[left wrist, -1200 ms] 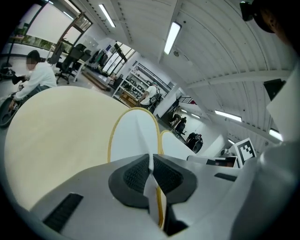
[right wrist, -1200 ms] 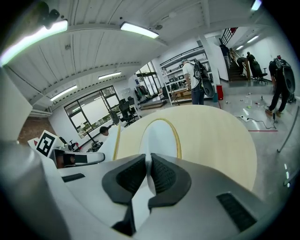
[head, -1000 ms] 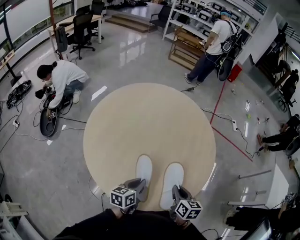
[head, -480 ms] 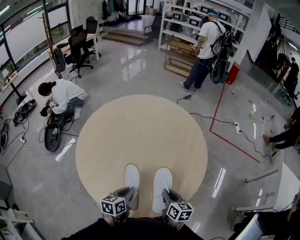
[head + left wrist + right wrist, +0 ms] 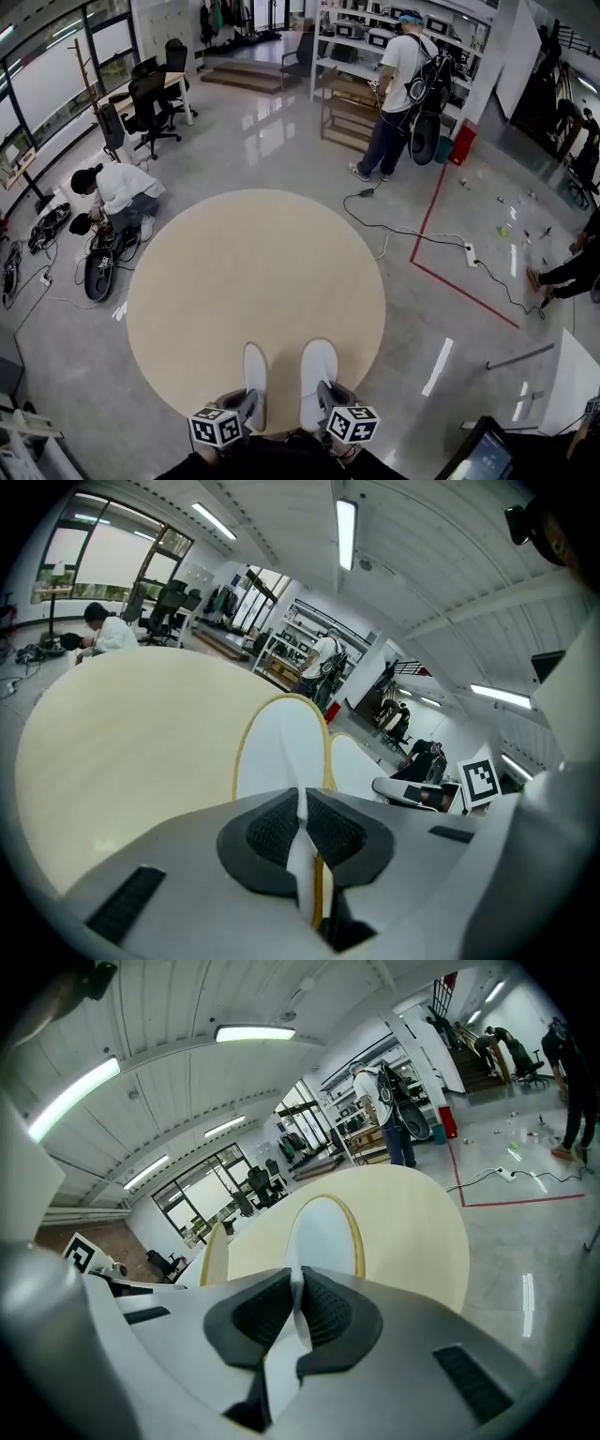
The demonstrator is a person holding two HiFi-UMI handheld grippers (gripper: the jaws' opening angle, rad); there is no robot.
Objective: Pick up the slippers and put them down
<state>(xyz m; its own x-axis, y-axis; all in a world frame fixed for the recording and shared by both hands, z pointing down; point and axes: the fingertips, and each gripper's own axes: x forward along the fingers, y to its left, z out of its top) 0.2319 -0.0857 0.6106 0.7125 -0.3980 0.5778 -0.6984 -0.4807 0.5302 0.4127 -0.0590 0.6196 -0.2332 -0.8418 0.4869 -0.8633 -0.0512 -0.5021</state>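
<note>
Well, left of the round beige surface (image 5: 253,272) a person crouches (image 5: 117,192) on the floor among cables. At the surface's near edge, the left gripper (image 5: 246,405) has its jaws pinched together on the heel edge of the left slipper (image 5: 254,370), a white slipper with a tan rim whose toe points toward the surface's middle. Just beside it, not touching, lies the right slipper (image 5: 317,370), parallel to it, with the right gripper (image 5: 326,398) clamped on its heel likewise. Whether the soles rest on the surface or hang just above it cannot be told. Beyond the surface's far right side a standing person (image 5: 398,84) faces shelving.
</note>
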